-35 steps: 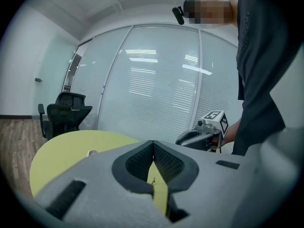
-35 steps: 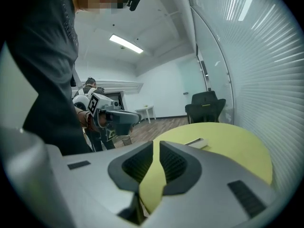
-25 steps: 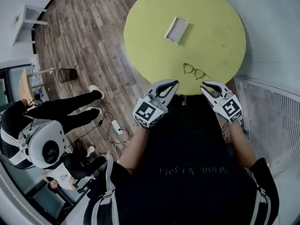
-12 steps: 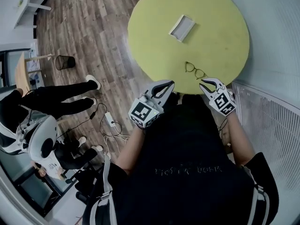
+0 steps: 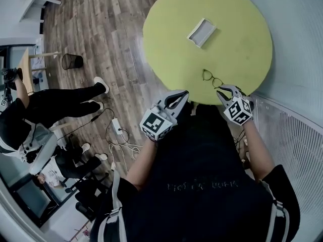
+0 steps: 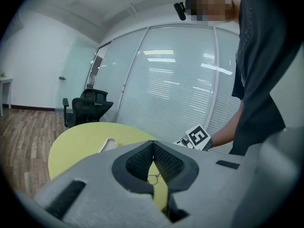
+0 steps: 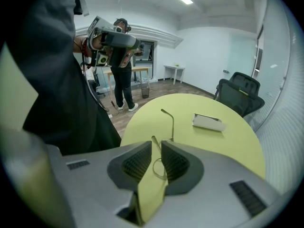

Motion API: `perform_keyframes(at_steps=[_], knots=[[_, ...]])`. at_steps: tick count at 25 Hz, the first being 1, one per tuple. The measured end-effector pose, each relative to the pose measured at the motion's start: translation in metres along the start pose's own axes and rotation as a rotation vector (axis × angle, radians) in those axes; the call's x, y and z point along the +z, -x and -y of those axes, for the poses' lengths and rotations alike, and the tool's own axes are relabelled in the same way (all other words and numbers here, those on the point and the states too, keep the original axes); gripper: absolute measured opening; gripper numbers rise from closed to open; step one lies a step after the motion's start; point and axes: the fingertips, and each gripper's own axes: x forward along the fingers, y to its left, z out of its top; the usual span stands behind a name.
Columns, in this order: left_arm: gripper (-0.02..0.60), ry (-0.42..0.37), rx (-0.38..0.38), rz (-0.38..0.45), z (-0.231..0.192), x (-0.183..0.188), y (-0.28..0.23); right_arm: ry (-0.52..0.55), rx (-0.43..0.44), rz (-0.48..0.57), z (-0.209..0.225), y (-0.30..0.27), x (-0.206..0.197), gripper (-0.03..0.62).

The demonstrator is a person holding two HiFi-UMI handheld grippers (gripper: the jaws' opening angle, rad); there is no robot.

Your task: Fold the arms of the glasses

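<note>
Thin-framed glasses point(image 5: 212, 78) lie with arms spread near the front edge of the round yellow table point(image 5: 237, 14). My left gripper point(image 5: 185, 93) hovers at the table's edge, left of the glasses, its jaws touching at the tips and empty. In the left gripper view point(image 6: 153, 143) the glasses point(image 6: 153, 178) show small below the tips. My right gripper point(image 5: 220, 91) hangs just in front of the glasses, jaws a narrow gap apart. In the right gripper view point(image 7: 157, 144) one arm of the glasses point(image 7: 173, 124) rises beyond the gap, apart from the pads.
A white open case point(image 5: 202, 32) lies further back on the table. A person in black trousers point(image 5: 65, 105) stands on the wood floor at left, near a wastebasket point(image 5: 72, 60) and cables point(image 5: 118, 135). An office chair point(image 7: 240, 94) stands behind the table; a blinds wall point(image 5: 298, 135) at right.
Both grippers have crept forward to the table's front edge, the right one nearer the glasses. The glasses have not moved. The person at left has shifted.
</note>
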Motion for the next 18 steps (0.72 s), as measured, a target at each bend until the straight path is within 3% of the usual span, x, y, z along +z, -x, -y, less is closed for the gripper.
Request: perform_keyframes(at_steps=[5, 18], knots=[[0.018, 0.015, 0.016, -0.005, -0.001, -0.007, 0.002, 0.082, 0.017, -0.082, -0.001, -0.015, -0.017, 0.040], [0.018, 0.031, 0.048, -0.005, -0.001, -0.005, 0.011, 0.144, 0.035, -0.095, 0.013, -0.023, -0.004, 0.037]])
